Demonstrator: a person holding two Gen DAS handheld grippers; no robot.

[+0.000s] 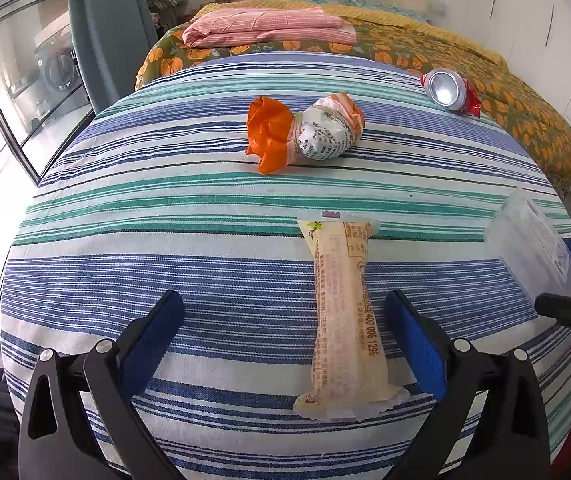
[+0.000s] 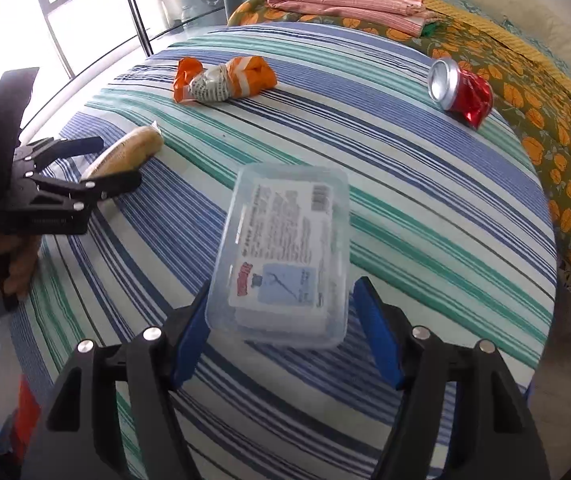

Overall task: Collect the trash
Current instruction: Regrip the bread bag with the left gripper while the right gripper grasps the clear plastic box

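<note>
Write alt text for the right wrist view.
The right gripper holds a clear plastic box between its blue pads above a striped tablecloth. Farther off lie a crushed red can and an orange wrapper; the left gripper hovers by a long packet.

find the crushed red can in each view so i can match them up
Left wrist view: crushed red can at upper right, near the striped cloth's far edge.
Right wrist view: the can at upper right, silver end facing left.
Shared landmark: the orange wrapper bundle, left of the can in both.
</note>
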